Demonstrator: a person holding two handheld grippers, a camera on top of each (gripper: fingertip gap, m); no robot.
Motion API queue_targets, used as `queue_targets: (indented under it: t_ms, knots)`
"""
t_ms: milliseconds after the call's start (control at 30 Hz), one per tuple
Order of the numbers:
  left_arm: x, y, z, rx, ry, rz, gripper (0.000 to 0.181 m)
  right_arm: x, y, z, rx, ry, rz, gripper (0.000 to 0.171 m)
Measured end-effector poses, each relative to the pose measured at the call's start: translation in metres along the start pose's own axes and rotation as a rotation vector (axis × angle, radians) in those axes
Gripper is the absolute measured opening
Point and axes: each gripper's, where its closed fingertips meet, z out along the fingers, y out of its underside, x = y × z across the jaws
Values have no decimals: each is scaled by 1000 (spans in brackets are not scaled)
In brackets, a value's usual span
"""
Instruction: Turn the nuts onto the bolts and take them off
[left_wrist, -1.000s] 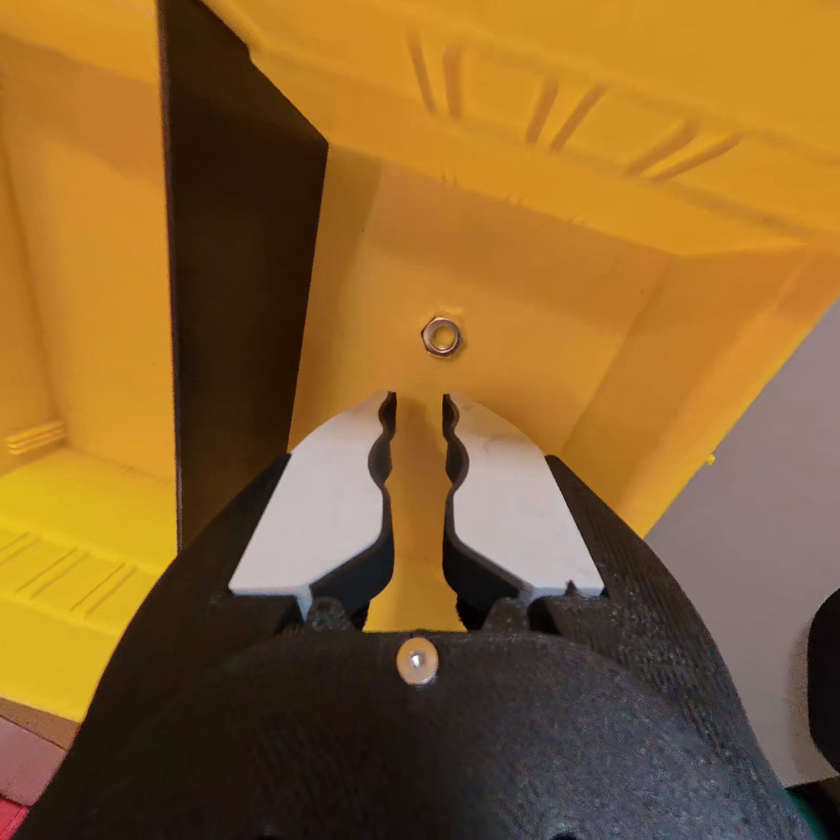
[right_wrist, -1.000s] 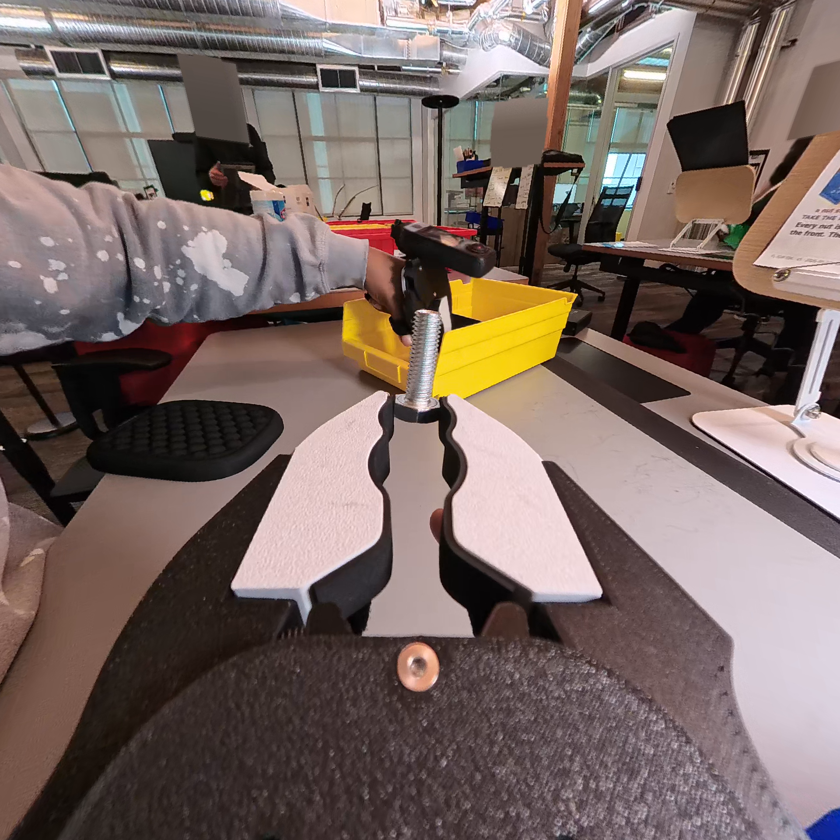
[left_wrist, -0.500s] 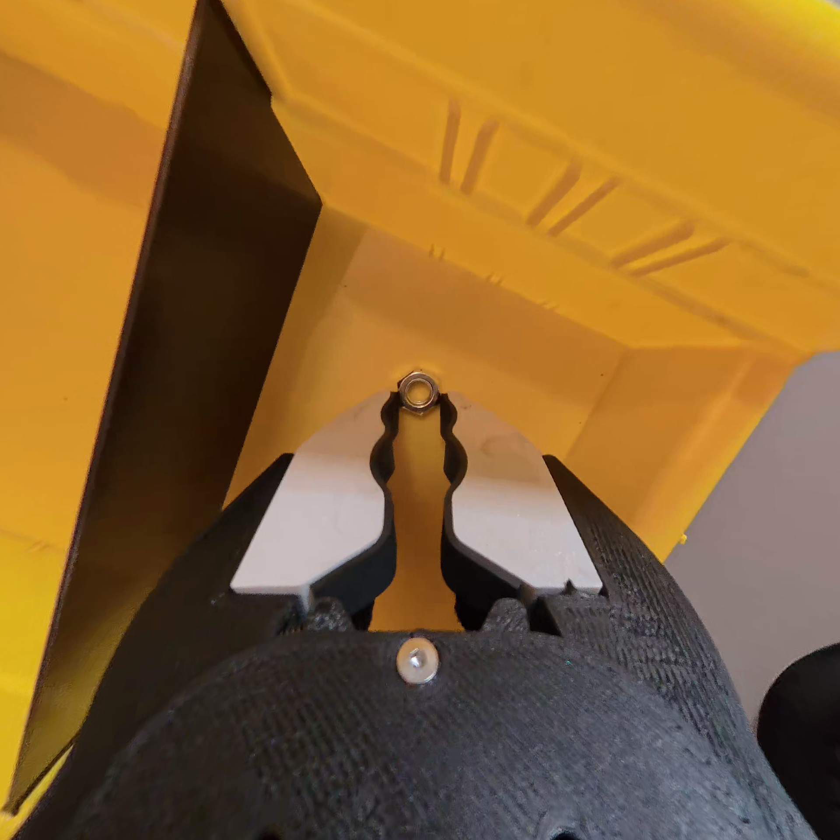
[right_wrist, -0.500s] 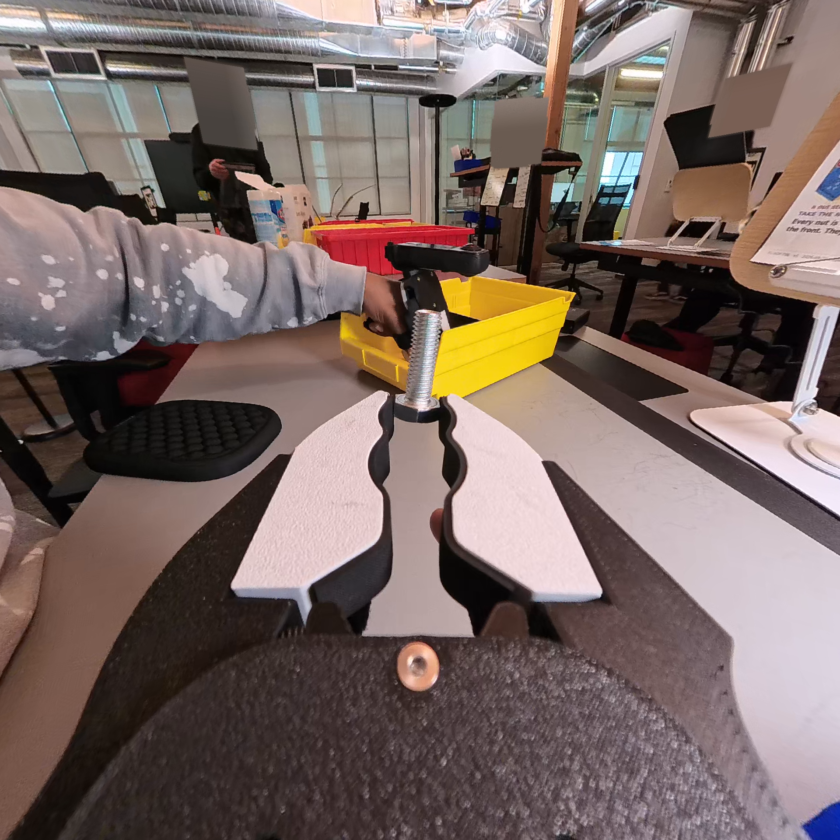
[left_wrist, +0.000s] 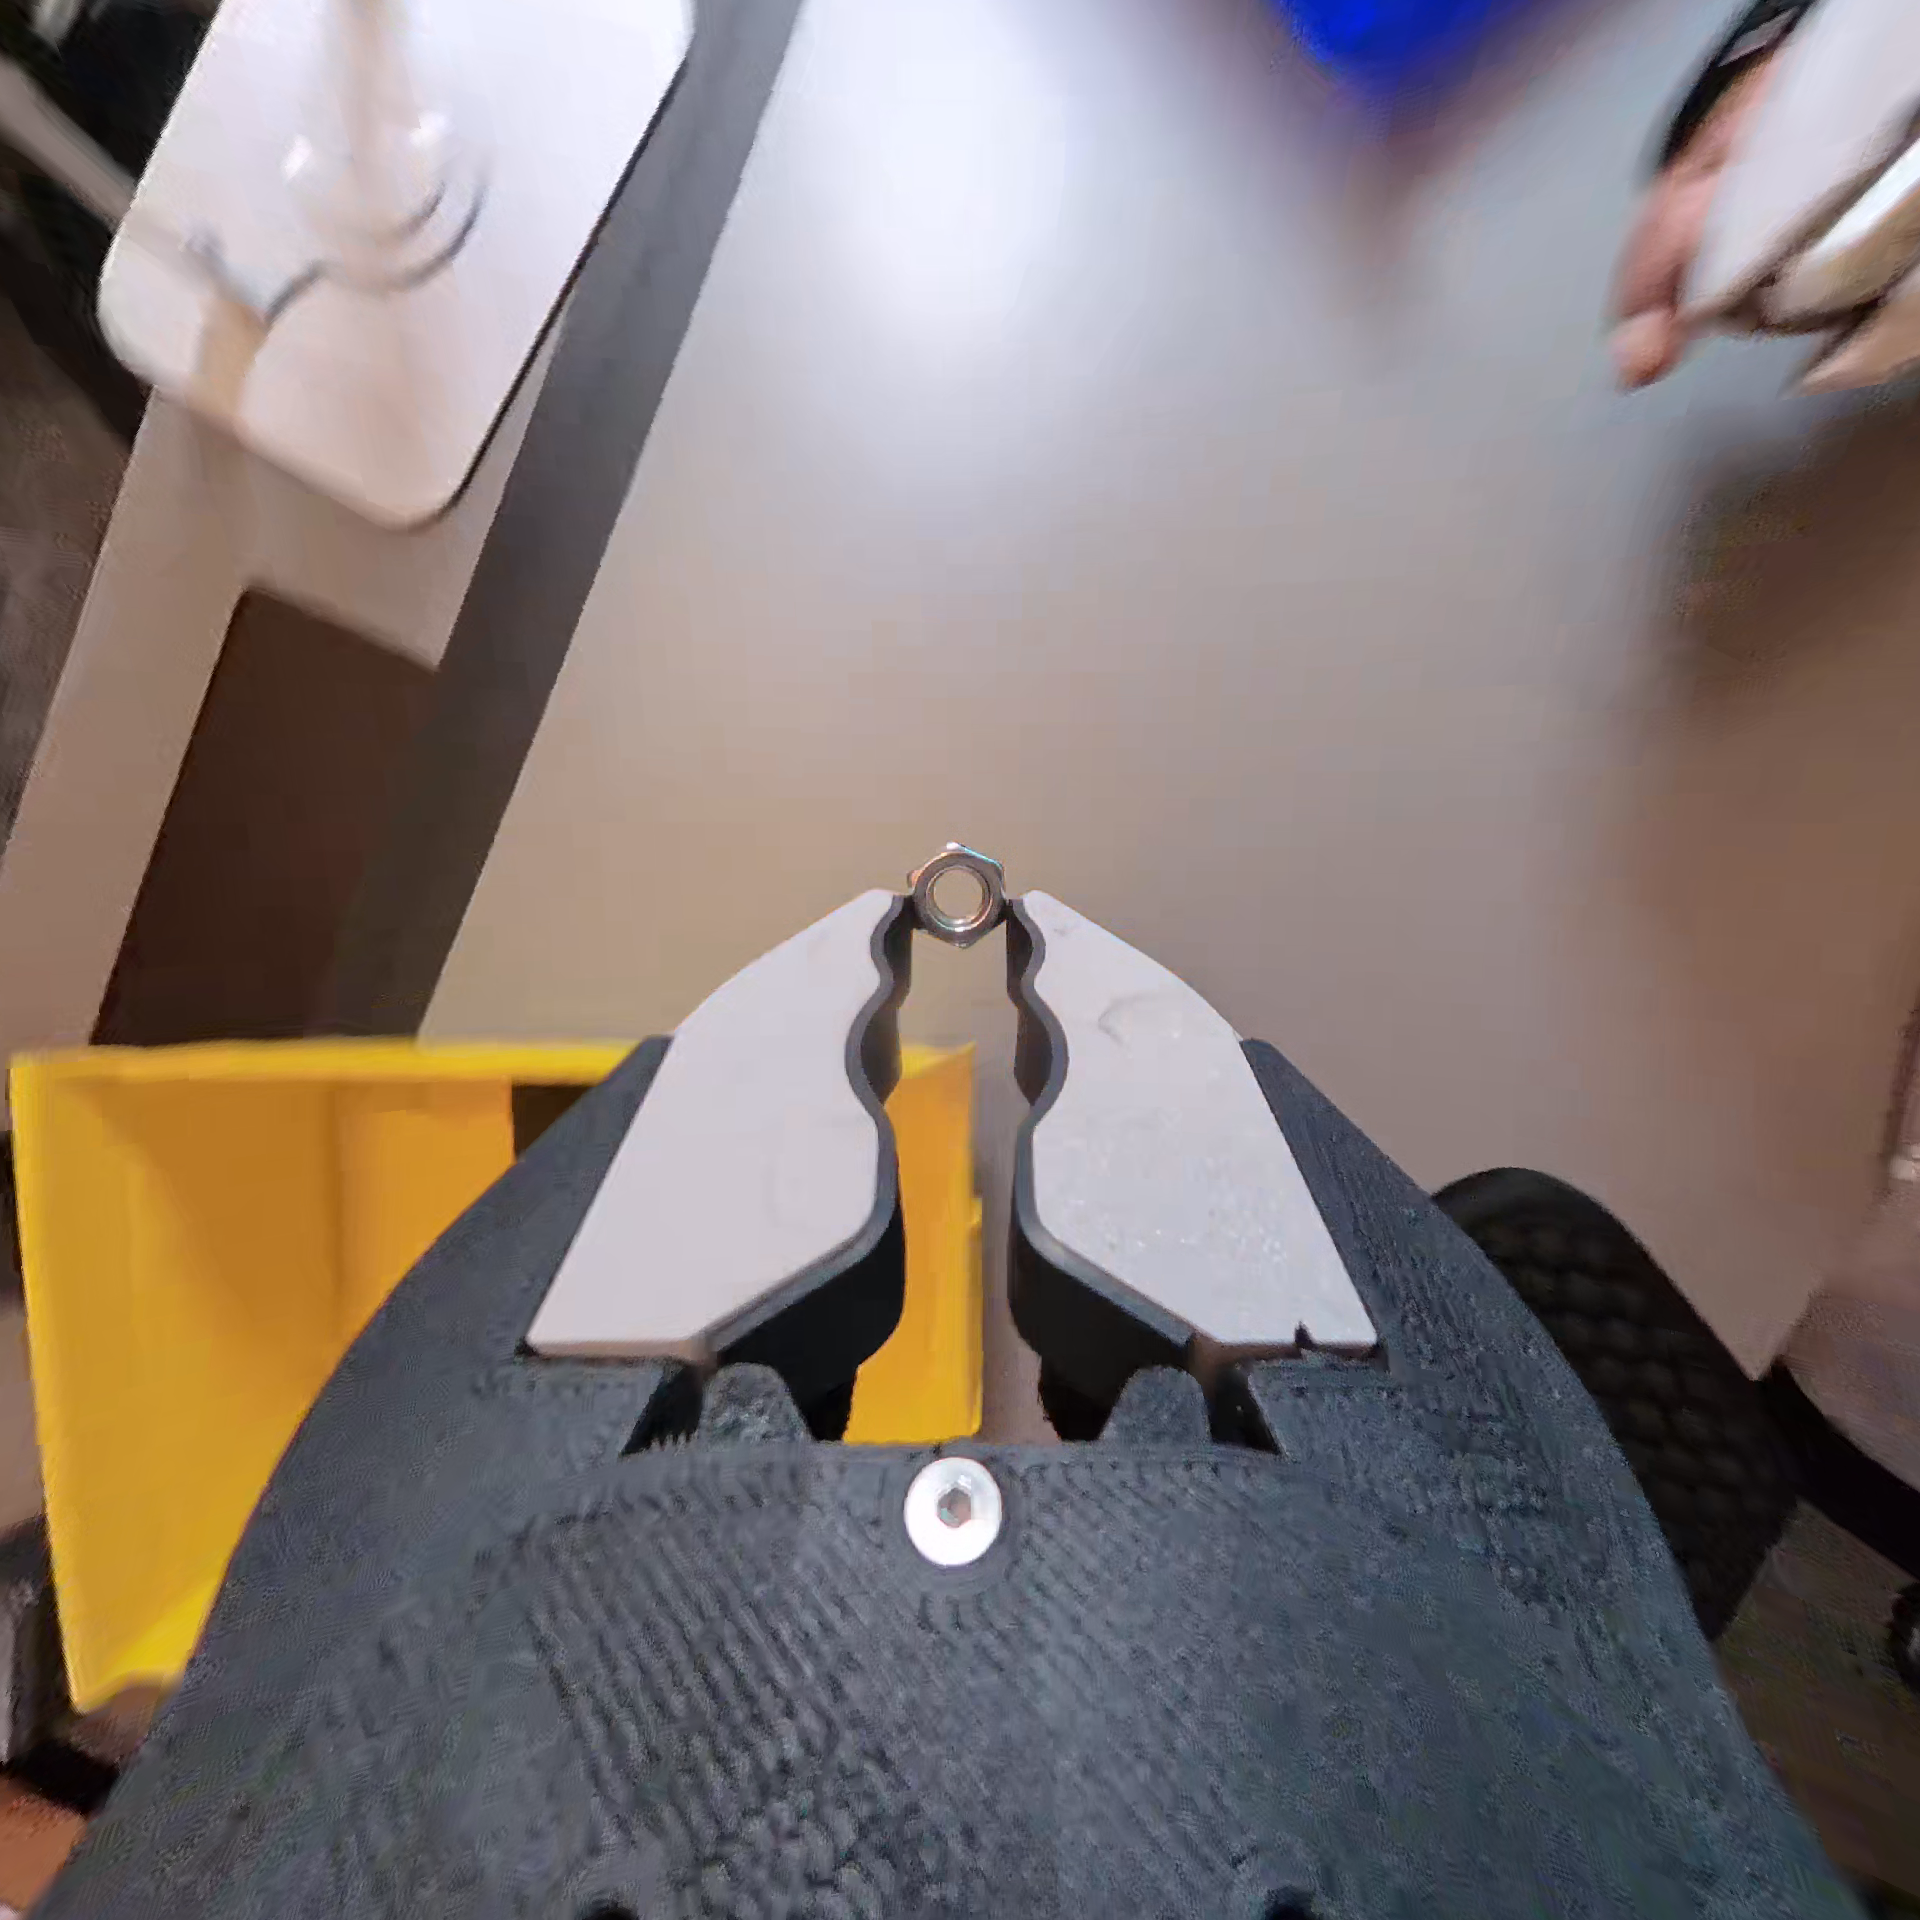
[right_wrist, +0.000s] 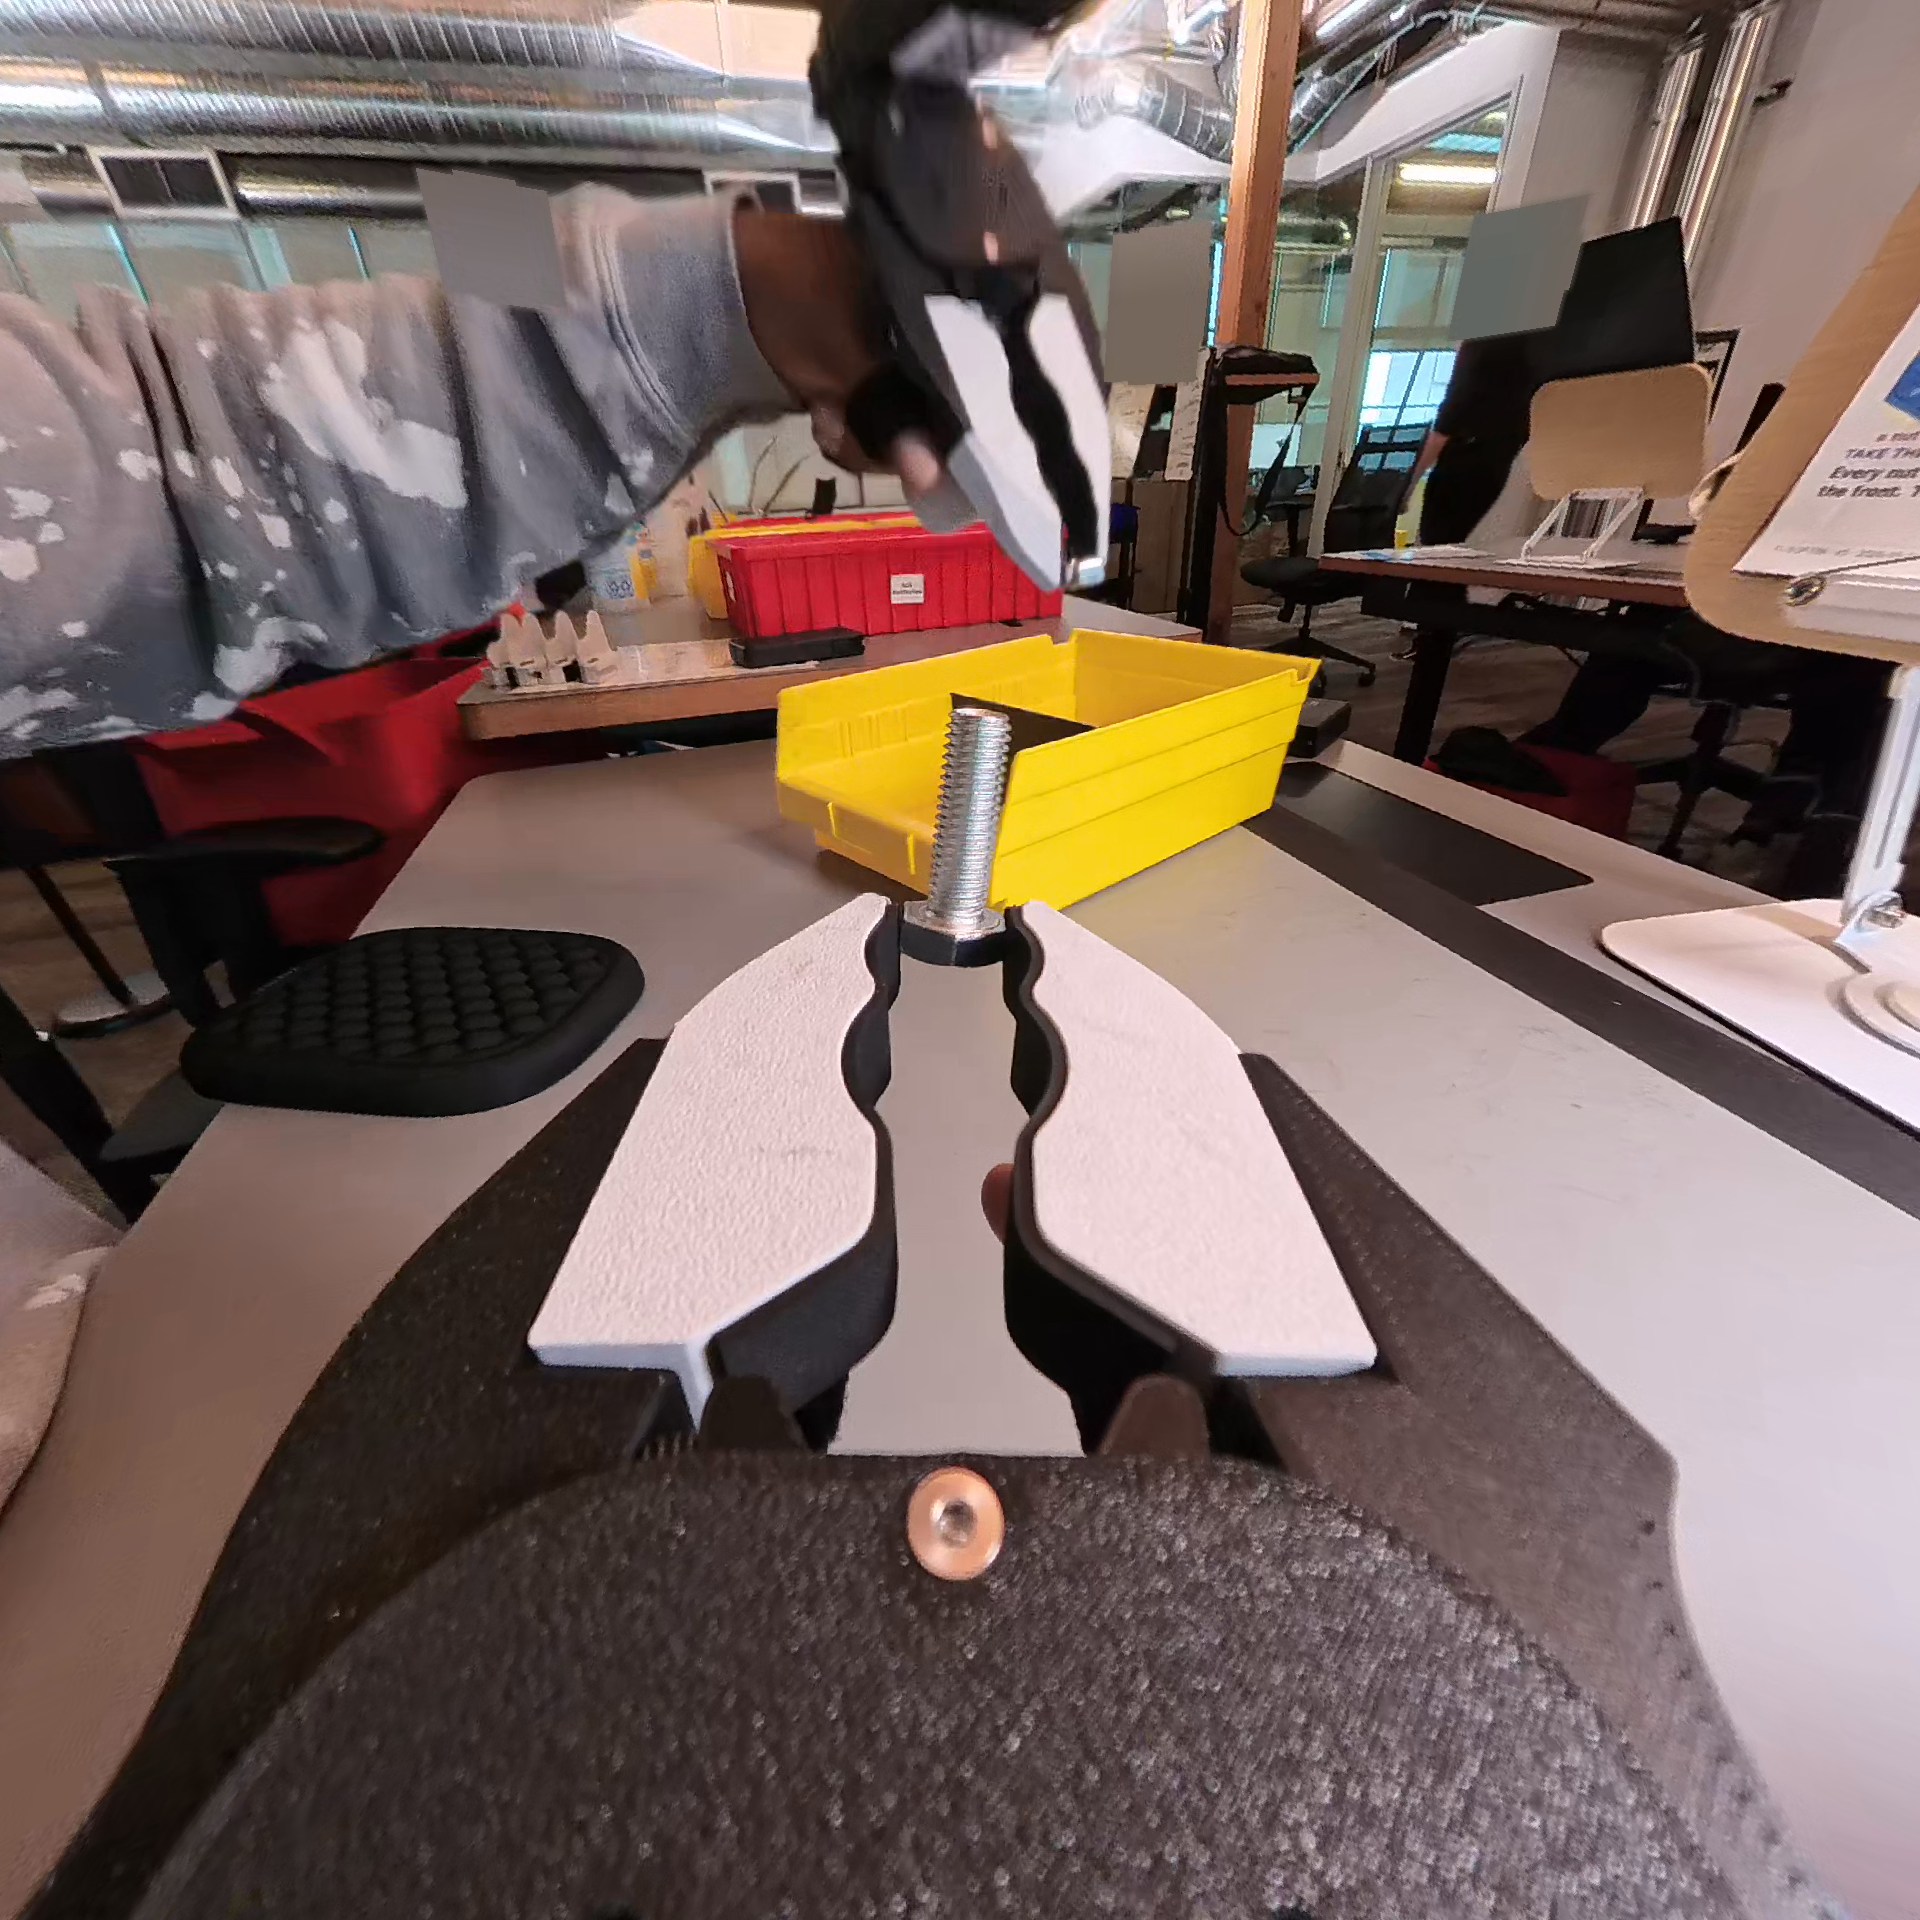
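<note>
My left gripper (left_wrist: 958, 906) is shut on a small silver hex nut (left_wrist: 958, 900), pinched at the fingertips and held in the air above the grey table (left_wrist: 1195, 582). In the right wrist view the same gripper (right_wrist: 1075, 561) hangs high above the yellow bin (right_wrist: 1122, 748), pointing down with the nut (right_wrist: 1086, 566) at its tip. My right gripper (right_wrist: 954, 935) is shut on the dark head of a silver threaded bolt (right_wrist: 968, 821), which stands upright with its thread pointing up.
The yellow bin (left_wrist: 239, 1247) with a black divider (right_wrist: 1023, 717) sits on the table behind the bolt. A black padded chair armrest (right_wrist: 410, 1013) is at the left edge. A white stand base (right_wrist: 1766, 977) is at right. Red bins (right_wrist: 883, 577) sit farther back.
My left gripper closed on the nut in the yellow bin, lifted it out and now holds it high above the table. The right gripper and bolt have stayed still.
</note>
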Motion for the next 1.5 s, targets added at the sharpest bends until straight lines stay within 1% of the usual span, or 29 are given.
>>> queue_targets:
  t_ms: [33, 133, 233, 333, 433, 567, 800, 1100, 1500]
  knots:
    - [17, -17, -1, 10, 33, 42, 18, -1, 1, 1, 1, 0, 2, 19]
    - [66, -59, 3, 32, 125, 161, 18, -4, 3, 3, 3, -1, -1, 18]
    - [108, -91, 11, 47, 207, 255, 18, -6, 3, 4, 4, 3, -7, 19]
    - [137, -110, 23, 39, 265, 319, 18, -5, 1, 4, 15, 16, -12, 18]
    - [153, -118, 33, 22, 301, 351, 18, -2, -1, 2, 22, 35, -22, 19]
    - [160, -120, 41, 0, 313, 368, 18, 2, -4, 0, 37, 50, -25, 19]
    - [158, -117, 43, -10, 321, 343, 18, 6, -10, -4, 73, 81, -46, 18]
    - [162, -115, 42, -16, 338, 333, 18, 4, -9, -2, 69, 107, -97, 18]
    - [164, -113, 42, -17, 338, 349, 19, 4, -7, 0, 61, 121, -114, 18]
